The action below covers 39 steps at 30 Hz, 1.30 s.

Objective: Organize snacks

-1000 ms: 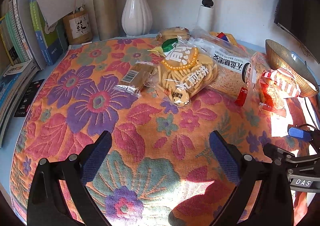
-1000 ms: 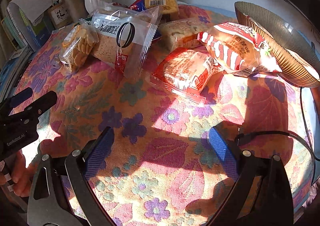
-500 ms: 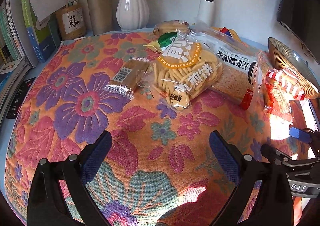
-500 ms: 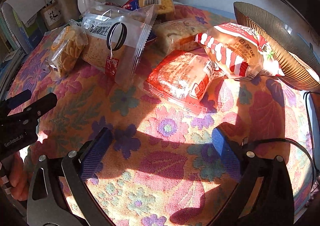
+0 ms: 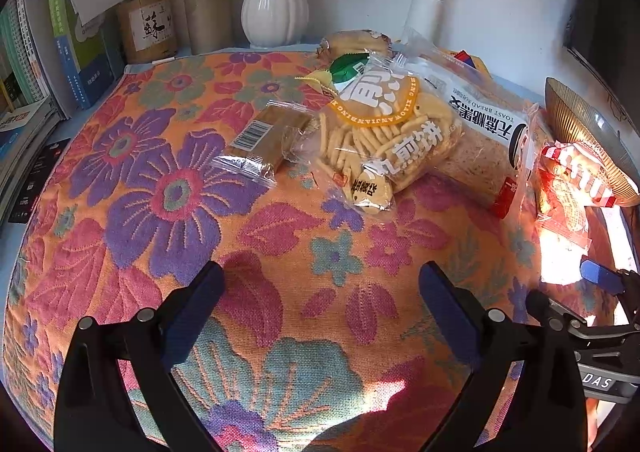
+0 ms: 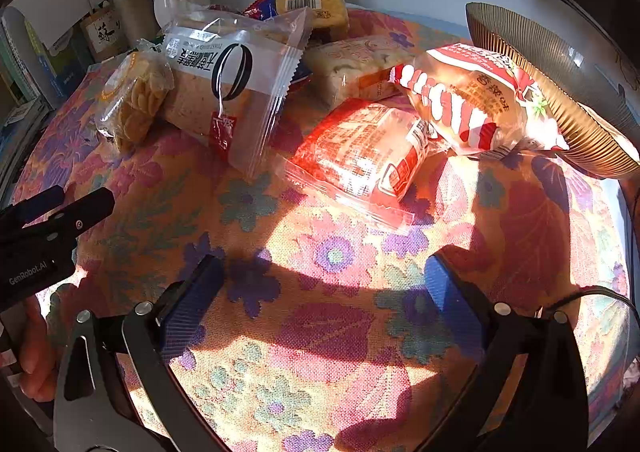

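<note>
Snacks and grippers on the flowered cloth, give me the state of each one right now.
left gripper: open, empty.
right gripper: open, empty.
toast bread pack: sealed, lying flat.
rice cracker bag: sealed, propped on the toast bread pack.
red bun pack: sealed, flat.
striped bun pack: sealed, leaning against gold bowl.

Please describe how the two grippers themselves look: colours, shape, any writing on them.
Both the left gripper and the right gripper have black metal arms with silver rivets and ribbed dark blue pads. Seen from the other camera, the left body reads "GenRobot.AI" and the right one bears a label "DAS". Bare fingers hold the left one.
</note>
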Tool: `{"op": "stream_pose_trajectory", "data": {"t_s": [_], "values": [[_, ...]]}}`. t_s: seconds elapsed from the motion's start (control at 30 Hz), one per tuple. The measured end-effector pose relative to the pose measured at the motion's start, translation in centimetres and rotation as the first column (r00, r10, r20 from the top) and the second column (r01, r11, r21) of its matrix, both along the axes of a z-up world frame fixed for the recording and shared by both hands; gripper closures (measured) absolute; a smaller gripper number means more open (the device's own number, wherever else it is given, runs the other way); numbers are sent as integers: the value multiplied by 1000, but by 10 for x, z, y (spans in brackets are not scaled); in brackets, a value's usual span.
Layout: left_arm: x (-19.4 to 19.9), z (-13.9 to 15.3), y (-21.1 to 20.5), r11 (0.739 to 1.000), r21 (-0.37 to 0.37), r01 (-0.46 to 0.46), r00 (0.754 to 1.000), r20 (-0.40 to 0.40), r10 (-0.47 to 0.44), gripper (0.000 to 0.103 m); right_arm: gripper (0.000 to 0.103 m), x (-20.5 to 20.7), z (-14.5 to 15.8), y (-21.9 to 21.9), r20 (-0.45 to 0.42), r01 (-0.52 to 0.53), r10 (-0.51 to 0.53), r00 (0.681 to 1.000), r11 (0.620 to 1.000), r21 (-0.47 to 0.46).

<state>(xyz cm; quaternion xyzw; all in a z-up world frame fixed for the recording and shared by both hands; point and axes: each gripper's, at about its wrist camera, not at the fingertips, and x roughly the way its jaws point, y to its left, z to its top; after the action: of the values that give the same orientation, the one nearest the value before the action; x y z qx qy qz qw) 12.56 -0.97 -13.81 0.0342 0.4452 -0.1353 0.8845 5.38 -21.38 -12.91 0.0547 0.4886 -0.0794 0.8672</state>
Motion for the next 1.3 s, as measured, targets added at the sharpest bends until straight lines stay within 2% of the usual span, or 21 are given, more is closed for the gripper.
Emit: {"op": "stream_pose_trajectory", "data": {"t_s": [0.07, 0.2, 0.27, 0.47, 0.6, 0.7, 0.9, 1.07, 1.3], "values": [[-1, 2, -1, 1000, 22, -14, 1000, 9, 14, 6, 3, 1, 0, 0, -7, 4, -4, 1000, 1000, 0], [3, 12, 1, 1000, -2, -23, 999, 21, 23, 5, 3, 12, 4, -3, -20, 8, -8, 1000, 1000, 22], [8, 16, -3, 1000, 13, -20, 1000, 20, 20, 5, 3, 20, 7, -6, -24, 7, -6, 1000, 999, 31], [8, 18, -10, 998, 58, 8, 999, 36, -10, 5, 3, 21, 11, -4, -30, -15, 19, 999, 993, 116], [10, 16, -14, 999, 50, 6, 999, 45, -8, 5, 3, 13, 6, 6, -18, -15, 16, 1000, 999, 46], [13, 11, -15, 999, 32, 2, 999, 41, -3, 5, 3, 14, 7, 8, -8, -16, 16, 1000, 999, 28], [20, -2, -6, 1000, 5, -22, 1000, -16, 23, 5, 3, 15, 4, 7, -8, 4, -4, 1000, 1000, 8], [19, -5, -15, 997, 78, -18, 1000, -17, 19, 5, 3, 17, 3, 9, -6, 21, -21, 1000, 1000, 0], [19, -5, -14, 998, 67, -19, 1000, -23, 20, 5, 3, 15, 3, 7, -9, 32, -33, 999, 999, -11]]}}
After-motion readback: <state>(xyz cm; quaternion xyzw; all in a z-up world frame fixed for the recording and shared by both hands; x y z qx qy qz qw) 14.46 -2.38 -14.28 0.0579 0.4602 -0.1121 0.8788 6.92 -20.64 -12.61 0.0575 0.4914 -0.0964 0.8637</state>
